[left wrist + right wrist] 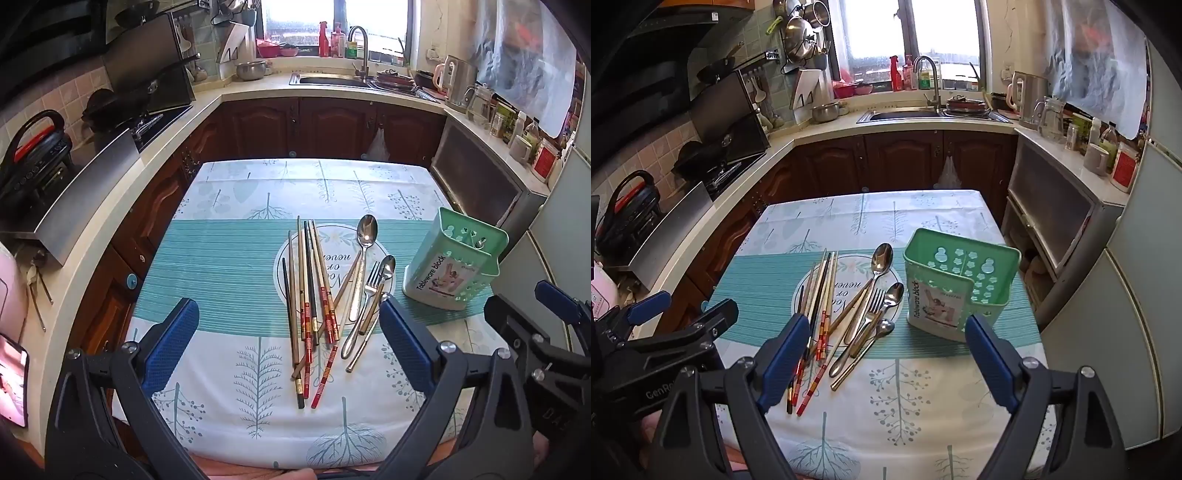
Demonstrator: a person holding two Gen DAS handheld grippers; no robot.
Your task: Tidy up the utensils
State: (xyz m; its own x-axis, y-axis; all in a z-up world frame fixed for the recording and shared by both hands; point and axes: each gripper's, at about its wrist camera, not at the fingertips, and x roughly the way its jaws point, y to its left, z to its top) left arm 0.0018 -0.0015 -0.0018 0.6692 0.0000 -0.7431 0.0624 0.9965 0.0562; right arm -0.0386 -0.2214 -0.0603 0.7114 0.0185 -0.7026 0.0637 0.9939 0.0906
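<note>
Green holder point(960, 284) upright right of chopsticks point(310, 291), cutlery pile. Both grippers, left point(288, 332) and right point(886, 343), spread, empty. Take one chopstick by near end (pile overlaps), lift clear.

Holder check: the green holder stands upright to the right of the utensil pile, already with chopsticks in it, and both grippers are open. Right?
Not quite. The holder holds no chopsticks; the right wrist view shows its compartments bare. The chopsticks lie on the table in the pile. The rest stands: it is upright, right of the pile, and the left gripper and right gripper are open.
</note>
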